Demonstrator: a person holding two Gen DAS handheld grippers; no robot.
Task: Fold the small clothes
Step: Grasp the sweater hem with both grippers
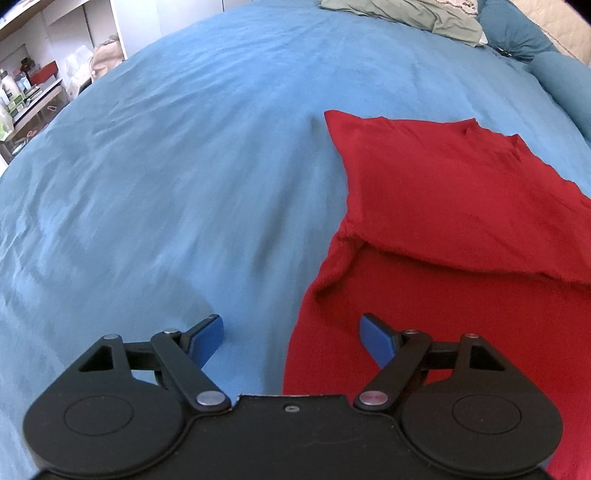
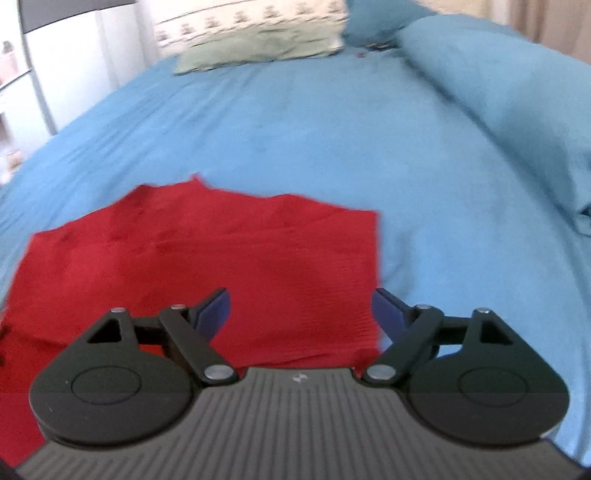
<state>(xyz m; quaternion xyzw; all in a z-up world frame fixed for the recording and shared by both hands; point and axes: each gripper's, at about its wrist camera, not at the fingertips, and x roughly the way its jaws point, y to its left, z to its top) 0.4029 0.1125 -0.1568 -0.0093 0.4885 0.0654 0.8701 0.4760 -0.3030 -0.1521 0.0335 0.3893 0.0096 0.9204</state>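
A red garment (image 1: 454, 206) lies on the blue bedsheet (image 1: 184, 166), partly folded, with an upper layer lying over a lower one. In the left wrist view it fills the right half. My left gripper (image 1: 291, 332) is open and empty, hovering over the garment's left edge, its right finger (image 1: 376, 338) above the red cloth. In the right wrist view the garment (image 2: 207, 254) lies ahead and to the left. My right gripper (image 2: 301, 310) is open and empty above the garment's near right corner.
A green pillow (image 1: 406, 14) and blue pillows (image 1: 524, 33) lie at the head of the bed. A blue bolster (image 2: 509, 103) runs along the right side. Shelves and a cluttered table (image 1: 33, 88) stand beyond the bed's left edge.
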